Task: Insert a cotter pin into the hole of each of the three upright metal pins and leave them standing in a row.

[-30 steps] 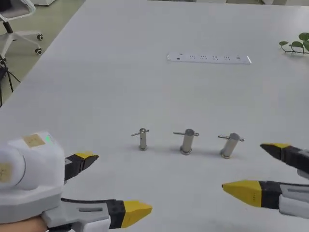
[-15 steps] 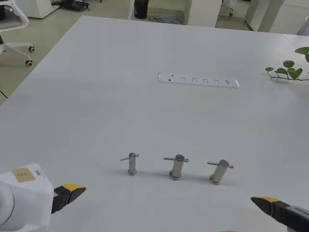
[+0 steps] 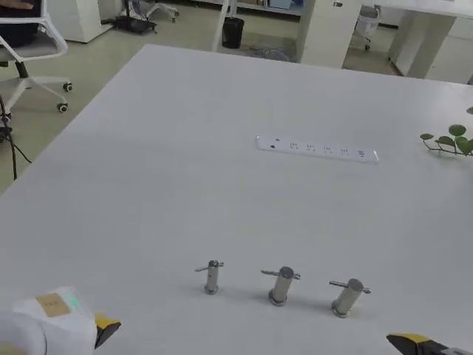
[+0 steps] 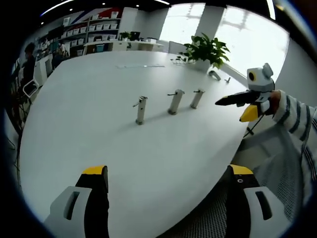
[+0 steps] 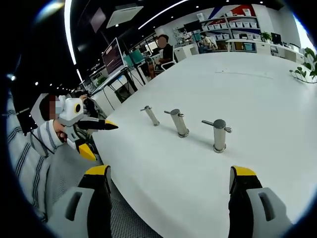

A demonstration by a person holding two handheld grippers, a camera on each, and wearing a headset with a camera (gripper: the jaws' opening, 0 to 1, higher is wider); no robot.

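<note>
Head view: the left claw (image 3: pixel 106 330) at 7 o'clock and the right claw (image 3: pixel 411 343) at 5 have drawn back. The metal pins (image 3: pixel 281 287) stand in a row on the table (image 3: pixel 222 148), each seemingly carrying its cotter pin (image 3: pixel 338 284), so the task is likely done.
Left gripper view: spread wide, empty.
Right gripper view: likewise released, touching nothing.

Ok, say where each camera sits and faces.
Head view: on the headset, looking down across the table at three metal pins; jaw tips at lower corners.
Left gripper view: on the left gripper, at the table edge, facing the pins; jaws open.
Right gripper view: on the right gripper, facing them from the opposite end; jaws open.
Shared: the pin row and the opposite gripper.
</note>
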